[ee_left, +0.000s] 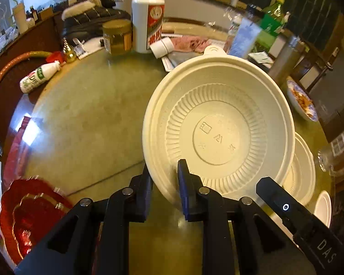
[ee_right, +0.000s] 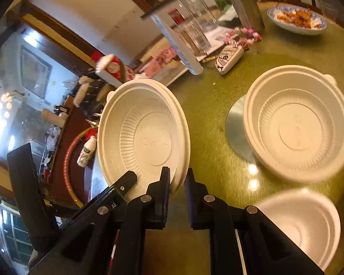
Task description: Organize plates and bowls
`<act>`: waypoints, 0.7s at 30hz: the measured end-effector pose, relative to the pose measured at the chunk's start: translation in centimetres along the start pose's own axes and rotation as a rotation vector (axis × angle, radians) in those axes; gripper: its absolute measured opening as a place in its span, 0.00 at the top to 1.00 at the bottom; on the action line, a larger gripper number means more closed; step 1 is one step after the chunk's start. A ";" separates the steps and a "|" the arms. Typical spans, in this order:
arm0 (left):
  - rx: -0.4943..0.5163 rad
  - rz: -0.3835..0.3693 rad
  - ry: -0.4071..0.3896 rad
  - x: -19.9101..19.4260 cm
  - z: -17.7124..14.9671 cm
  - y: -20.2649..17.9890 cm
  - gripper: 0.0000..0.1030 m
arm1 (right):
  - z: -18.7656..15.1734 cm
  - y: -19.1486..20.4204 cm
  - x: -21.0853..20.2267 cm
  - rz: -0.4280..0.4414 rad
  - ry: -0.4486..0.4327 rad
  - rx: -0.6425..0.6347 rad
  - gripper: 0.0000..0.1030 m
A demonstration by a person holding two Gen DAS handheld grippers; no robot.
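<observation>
— Left wrist: our left gripper (ee_left: 165,183) and right gripper (ee_right: 177,183) both pinch the bowl (ee_left: 217,123) rim at six o'clock.
— We'd lift it level, then nest it in the bowl at three o'clock (ee_right: 298,123).

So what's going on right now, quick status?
Left gripper and right gripper both shut on lifted white bowl. Second bowl on green table. Nothing in the way.

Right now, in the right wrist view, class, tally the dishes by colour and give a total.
White bowls: 3 (one tilted at the left, one flat at the right, a smaller one at the bottom)
Blue-patterned dish with food: 1
Total: 4
</observation>
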State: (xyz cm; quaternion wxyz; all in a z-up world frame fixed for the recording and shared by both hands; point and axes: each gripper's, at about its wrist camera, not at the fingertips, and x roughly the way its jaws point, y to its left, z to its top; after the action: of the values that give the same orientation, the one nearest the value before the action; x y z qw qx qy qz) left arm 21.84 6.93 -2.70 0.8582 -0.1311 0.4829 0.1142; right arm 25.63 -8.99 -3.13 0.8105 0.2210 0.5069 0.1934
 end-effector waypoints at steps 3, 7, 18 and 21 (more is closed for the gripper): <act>0.015 -0.012 -0.031 -1.8 -1.7 0.2 0.82 | -2.0 0.2 -1.9 0.001 -0.038 -0.014 0.88; 0.041 -0.031 -0.071 -3.8 -4.3 0.3 0.82 | -5.1 0.0 -4.4 0.006 -0.076 -0.028 0.88; 0.090 -0.055 -0.131 -6.5 -9.9 1.1 0.82 | -12.4 -0.4 -8.4 -0.016 -0.146 -0.073 0.87; 0.092 -0.066 -0.132 -6.6 -11.1 1.6 0.82 | -13.3 -0.5 -8.7 -0.019 -0.146 -0.074 0.87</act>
State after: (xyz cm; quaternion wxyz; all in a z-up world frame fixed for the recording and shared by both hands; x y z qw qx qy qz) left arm 9.14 4.23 -2.71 0.8966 -0.0993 0.4254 0.0720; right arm 10.04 -11.95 -2.16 0.8547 0.1998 0.4409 0.1877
